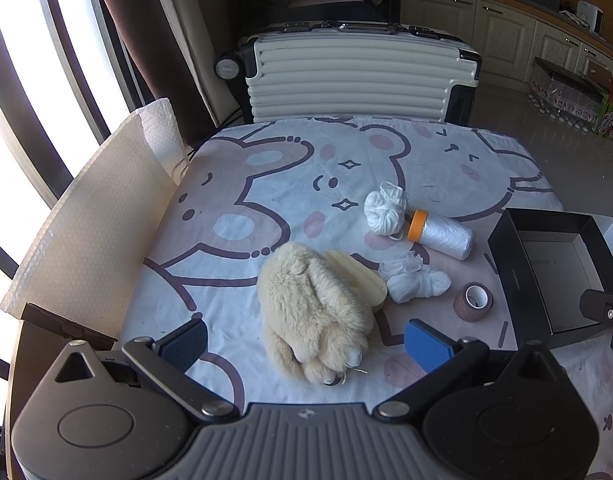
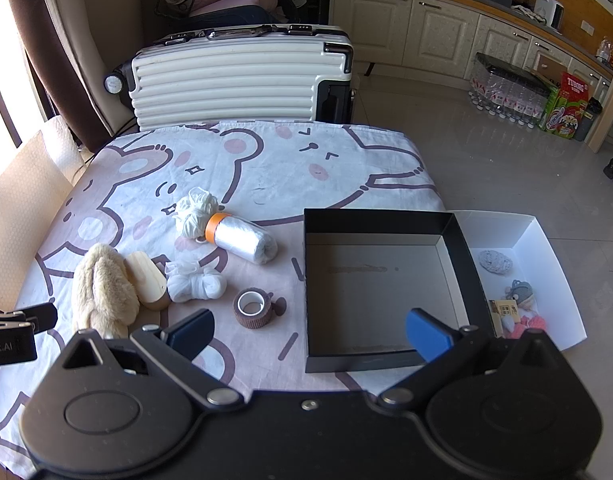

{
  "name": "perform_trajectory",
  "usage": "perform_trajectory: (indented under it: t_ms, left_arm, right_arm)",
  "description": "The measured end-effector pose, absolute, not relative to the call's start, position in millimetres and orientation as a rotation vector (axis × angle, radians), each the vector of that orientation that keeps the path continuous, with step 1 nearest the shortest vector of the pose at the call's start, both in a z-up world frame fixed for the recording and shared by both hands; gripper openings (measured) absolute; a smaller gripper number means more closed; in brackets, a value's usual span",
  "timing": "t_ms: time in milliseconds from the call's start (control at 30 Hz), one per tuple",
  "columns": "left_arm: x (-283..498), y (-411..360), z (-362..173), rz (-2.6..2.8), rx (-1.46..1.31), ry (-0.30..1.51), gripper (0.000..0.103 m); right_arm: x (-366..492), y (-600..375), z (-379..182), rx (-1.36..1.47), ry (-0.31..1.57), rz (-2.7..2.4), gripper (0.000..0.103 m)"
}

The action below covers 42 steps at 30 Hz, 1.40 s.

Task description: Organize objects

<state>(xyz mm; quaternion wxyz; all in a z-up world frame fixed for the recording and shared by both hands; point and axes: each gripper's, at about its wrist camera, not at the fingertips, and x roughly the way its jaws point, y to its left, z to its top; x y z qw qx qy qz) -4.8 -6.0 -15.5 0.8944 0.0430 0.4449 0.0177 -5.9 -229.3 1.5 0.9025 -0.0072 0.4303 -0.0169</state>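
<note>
A furry beige plush toy (image 1: 314, 312) lies on the table between the open fingers of my left gripper (image 1: 306, 344), which holds nothing. A wooden piece (image 1: 362, 280) lies against it. Nearby are a white yarn ball (image 1: 384, 208), a plastic roll with an orange cap (image 1: 442, 234), a white cloth bundle (image 1: 414, 280) and a brown tape roll (image 1: 472, 300). My right gripper (image 2: 310, 336) is open and empty above the near edge of the empty black box (image 2: 462, 248). The plush (image 2: 102, 292) and tape roll (image 2: 252, 308) lie to its left.
A white box lid (image 2: 546, 248) right of the black box holds several small items. The table wears a bear-print cloth (image 1: 266, 184). A white suitcase (image 1: 358, 76) stands behind the table. Bubble wrap (image 1: 90, 232) leans at the left edge. Bottle packs (image 2: 506, 92) sit on the floor.
</note>
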Motion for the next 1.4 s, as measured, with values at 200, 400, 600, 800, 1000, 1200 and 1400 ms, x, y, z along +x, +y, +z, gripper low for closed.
perform_trajectory:
  t_ms: [200, 400, 600, 800, 1000, 1200, 1400]
  left_arm:
    - [-5.1, -6.1, -15.7, 0.036, 0.089, 0.925, 0.103]
    - [-4.5, -3.2, -13.7, 0.038, 0.081, 0.925, 0.103]
    - [-4.9, -0.1, -9.6, 0.038, 0.075, 0.915, 0.103]
    - [-1.3, 9.3, 1.1, 0.048, 0.05, 0.886, 0.103]
    - [7.8, 19.5, 22.8, 0.058, 0.028, 0.812, 0.103]
    - [25.8, 29.2, 39.1, 0.074, -0.015, 0.77, 0.103]
    - [50.7, 34.5, 43.5, 0.118, -0.045, 0.739, 0.103]
  right_arm:
    - [-5.4, -229.0, 3.7, -0.015, 0.89, -0.034, 0.103]
    - [-5.0, -229.1, 1.4, -0.014, 0.89, -0.036, 0.103]
    - [-5.9, -228.3, -0.3, -0.016, 0.89, -0.023, 0.103]
    - [-3.9, -218.1, 9.1, -0.043, 0.871, -0.006, 0.103]
    - [7.6, -208.3, 30.4, -0.024, 0.838, 0.018, 0.103]
    - [30.8, -193.0, 53.7, -0.017, 0.808, 0.051, 0.103]
    - [60.3, -178.2, 59.6, 0.016, 0.783, 0.067, 0.103]
